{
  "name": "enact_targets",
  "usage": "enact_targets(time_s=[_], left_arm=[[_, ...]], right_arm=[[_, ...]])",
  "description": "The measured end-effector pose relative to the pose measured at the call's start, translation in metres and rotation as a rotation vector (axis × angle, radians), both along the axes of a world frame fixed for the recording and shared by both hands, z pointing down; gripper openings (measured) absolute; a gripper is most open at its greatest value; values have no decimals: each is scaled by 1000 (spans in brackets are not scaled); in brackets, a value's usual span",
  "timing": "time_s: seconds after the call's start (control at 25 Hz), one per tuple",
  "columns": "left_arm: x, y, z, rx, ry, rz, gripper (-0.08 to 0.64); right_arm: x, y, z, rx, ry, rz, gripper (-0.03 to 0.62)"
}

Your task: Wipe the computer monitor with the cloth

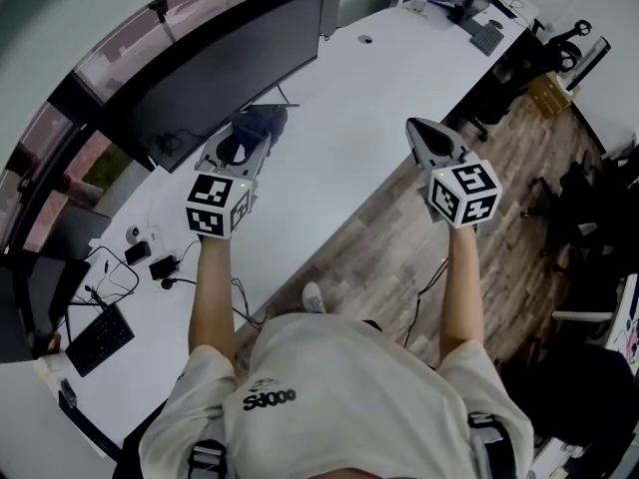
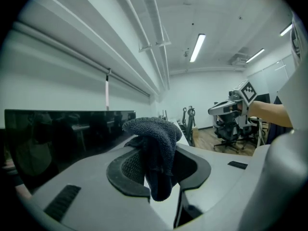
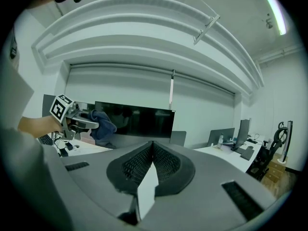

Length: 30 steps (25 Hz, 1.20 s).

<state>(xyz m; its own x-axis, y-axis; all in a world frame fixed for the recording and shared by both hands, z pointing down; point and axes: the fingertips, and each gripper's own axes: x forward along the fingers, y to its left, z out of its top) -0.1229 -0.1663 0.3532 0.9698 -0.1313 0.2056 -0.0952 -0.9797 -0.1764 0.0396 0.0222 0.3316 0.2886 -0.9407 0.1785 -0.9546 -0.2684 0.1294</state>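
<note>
Now, arms outstretched, left gripper pinching cloth, right gripper closed

A: Your left forearm reaches straight forward, bare to the elbow; your left hand-held gripper has its jaws clamped on a dark cloth, which bunches up above them.

B: Your right forearm runs alongside it, well apart from the left; your right hand-held gripper has its jaws pressed together with nothing between them; both point away from your chest.
</note>
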Motion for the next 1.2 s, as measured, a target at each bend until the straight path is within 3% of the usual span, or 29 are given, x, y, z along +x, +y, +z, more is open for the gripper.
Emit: enact_targets(time_s=[0.48,0.68,0.8,1.0,1.2], left_arm=[[57,-38,-19,-2,50,-43,120],[95,-65,-25,22,61,-123,121],[129,-75,-33,29,76,-163,121],[201,-90,-56,67,109,-158,124],[277,-107,-84,117,118,-176,124]], right_arm=[[71,-55,-24,69,20,-58,0],[104,-96,-28,94,19,-217,0],[132,-120,-30,102,-2,-300,0],[197,-161,-36,93,3,-302,0],[243,-187,-41,81,27,-377,0]])
